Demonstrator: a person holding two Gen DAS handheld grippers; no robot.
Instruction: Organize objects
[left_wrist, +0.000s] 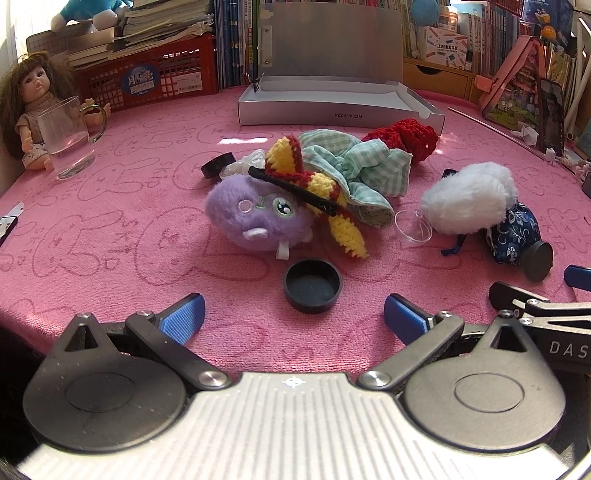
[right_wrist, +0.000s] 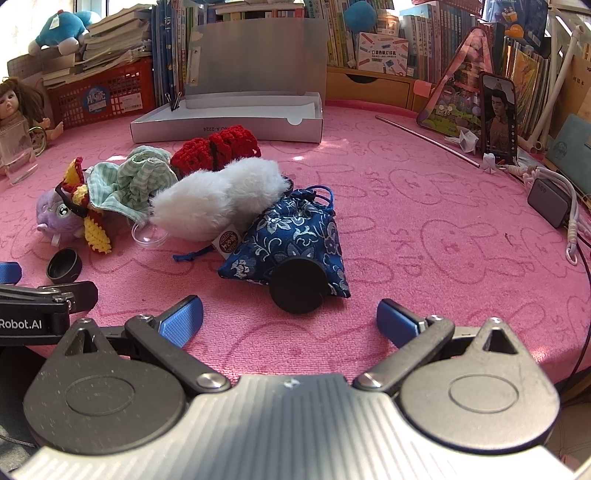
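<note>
At the far left of the pink surface (left_wrist: 110, 229) we see a doll (left_wrist: 27, 107) seated behind a clear glass mug (left_wrist: 66, 140), both parked out of the working area, with a red crate (left_wrist: 147, 79) of stacked papers behind them; its round blue sticker is too blurred for us to read

Moving right, the clutter we judge we are meant to organize sits heaped mid-surface: a purple plush (left_wrist: 258, 218) wearing black glasses, a yellow-and-red crochet piece (left_wrist: 325, 192) lying across it, a green checked cloth (left_wrist: 354, 166) and a red crochet bundle (left_wrist: 402, 138) beyond. A black cap (left_wrist: 312, 284) lies open side up just ahead of our left claw (left_wrist: 293, 317), whose blue pads stand spread as wide as they go, with nothing between them. Far behind the heap, a grey box (left_wrist: 332, 107) waits with its lid up, probably as the destination; its near wall reads "NO.A-2224" upside down

Further right come a white fluffy piece (right_wrist: 218, 199), resting partly on a blue floral pouch (right_wrist: 291, 240), and a black disc (right_wrist: 295, 286) leaning against the pouch's near end. Our right claw (right_wrist: 290, 319) hangs just short of that disc, equally wide and empty. The left claw's body, seen from the right wrist, carries "Robot.AI". At the far right a phone (right_wrist: 498, 118) stands propped up
</note>
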